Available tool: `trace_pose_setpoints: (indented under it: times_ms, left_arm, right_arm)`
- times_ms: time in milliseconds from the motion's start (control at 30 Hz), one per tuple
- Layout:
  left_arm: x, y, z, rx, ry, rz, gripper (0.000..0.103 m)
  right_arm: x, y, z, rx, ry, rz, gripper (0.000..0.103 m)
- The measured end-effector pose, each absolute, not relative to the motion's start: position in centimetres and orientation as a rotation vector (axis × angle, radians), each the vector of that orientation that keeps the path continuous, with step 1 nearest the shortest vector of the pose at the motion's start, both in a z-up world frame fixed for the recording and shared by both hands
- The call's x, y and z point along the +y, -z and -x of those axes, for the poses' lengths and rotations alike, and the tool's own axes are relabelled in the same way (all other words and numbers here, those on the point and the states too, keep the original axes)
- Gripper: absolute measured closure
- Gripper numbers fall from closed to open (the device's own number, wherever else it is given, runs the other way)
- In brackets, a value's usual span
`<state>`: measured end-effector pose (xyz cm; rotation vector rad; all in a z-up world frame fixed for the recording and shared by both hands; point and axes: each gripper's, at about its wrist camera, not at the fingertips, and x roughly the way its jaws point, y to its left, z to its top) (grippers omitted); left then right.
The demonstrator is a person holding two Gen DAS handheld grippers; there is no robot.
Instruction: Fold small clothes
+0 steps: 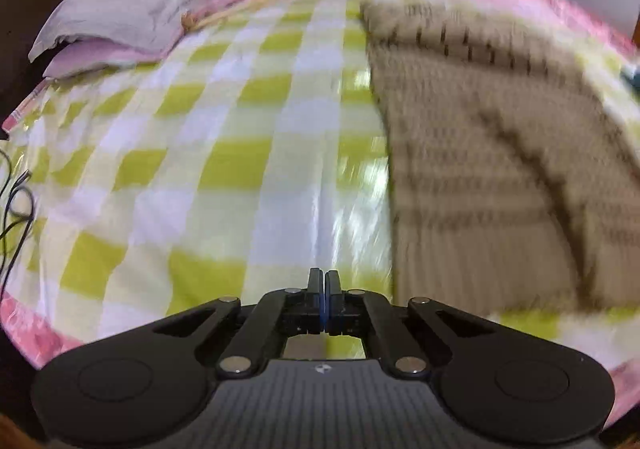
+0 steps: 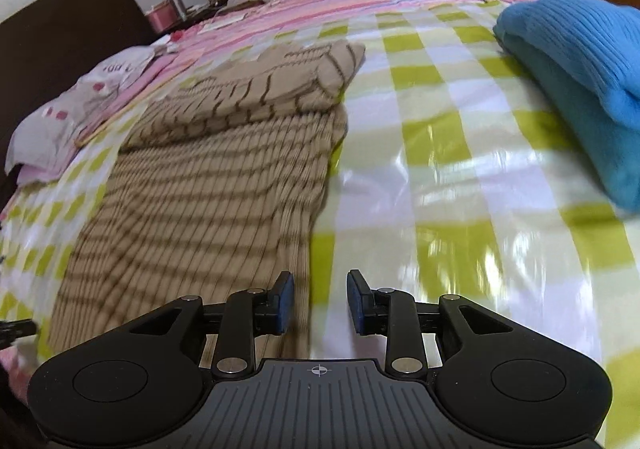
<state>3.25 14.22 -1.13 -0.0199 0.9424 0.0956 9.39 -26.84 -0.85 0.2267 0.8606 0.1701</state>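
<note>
While the beige striped knit sweater lies partly folded on the bed, with its upper part doubled over toward the far end, I hold both tongs above it and grip nothing. The left tongs are pressed together and empty, hovering over the checked plastic sheet just left of the sweater's edge. The right tongs stand moderately apart, straddling the sweater's near right edge.

Risks, as I judge them:

- The sheet looks glossy and slick. If I pinch too deep at the hem, I may catch the sheet with the knit and drag both.
- The knit is loose and stretchy. A one-sided lift by the right tongs could skew the fold or pull the doubled upper part open.
- The left tongs must spread before they can grip; closing late would leave the left edge behind.
- The folded blue knit garment lies well apart on the right, so a wide swing could disturb it.
- Both views are blurred by motion, so edge alignment is uncertain.
</note>
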Motion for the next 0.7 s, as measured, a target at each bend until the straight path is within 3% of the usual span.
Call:
trace_pose_setpoints:
  times_ms: [133, 233, 333, 433, 700]
  left_arm:
    - [12.9, -0.1, -7.7, 0.886, -0.003, 0.077, 0.089]
    - [11.6, 0.7, -12.0, 0.884, 0.037, 0.081, 0.067]
    - [11.2, 2.1, -15.3, 0.885, 0.027, 0.092, 0.067]
    - [10.5, 3.6, -16.8, 0.896, -0.039, -0.034, 0.073]
    - [11.9, 3.1, -14.8, 0.884, -0.058, -0.072, 0.073]
  right_arm:
    - [-27.1, 1.3, -13.2, 0.830, -0.150, -0.301, 0.069]
    - [-27.1, 2.2, -16.2, 0.839, -0.129, -0.366, 0.065]
    - [-27.0, 2.9, -18.2, 0.842, -0.116, -0.403, 0.066]
    - [-26.7, 2.6, -19.5, 0.859, -0.090, -0.320, 0.099]
    - [-27.7, 2.0, -19.9, 0.865, -0.013, -0.235, 0.099]
